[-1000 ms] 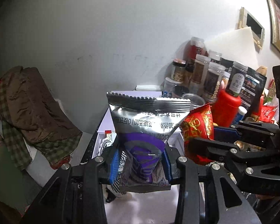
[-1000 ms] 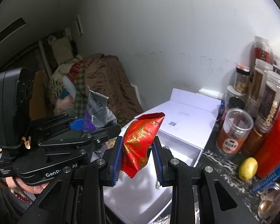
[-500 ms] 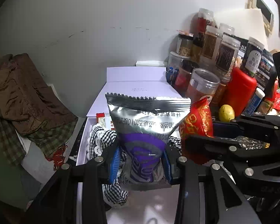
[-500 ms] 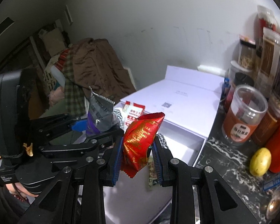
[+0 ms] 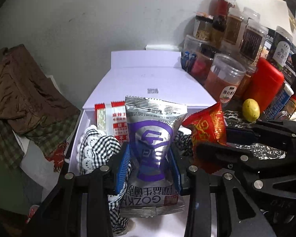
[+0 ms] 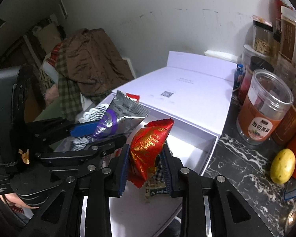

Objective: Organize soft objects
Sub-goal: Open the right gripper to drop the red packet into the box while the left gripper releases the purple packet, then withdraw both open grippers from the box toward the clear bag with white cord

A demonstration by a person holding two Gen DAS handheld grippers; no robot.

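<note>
My left gripper (image 5: 150,163) is shut on a silver and purple snack packet (image 5: 153,138) and holds it over the open white box (image 5: 80,130). It also shows in the right wrist view (image 6: 124,116). My right gripper (image 6: 145,165) is shut on a red and gold snack packet (image 6: 149,146), just right of the left one and above the box's right half (image 6: 212,148). The red packet also shows in the left wrist view (image 5: 207,124). A black-and-white checked cloth (image 5: 97,148) and a red-and-white sachet (image 5: 110,118) lie in the box.
The box lid (image 5: 148,83) lies flat behind the box. Jars (image 5: 224,79), a red bottle (image 5: 264,86) and a yellow fruit (image 5: 251,110) crowd the dark marble counter (image 6: 236,164) at the right. Brown and plaid clothes (image 5: 19,90) are piled at the left.
Both grippers have come down and forward towards the open box, each still holding its packet. The box and its contents now fill more of both views.
</note>
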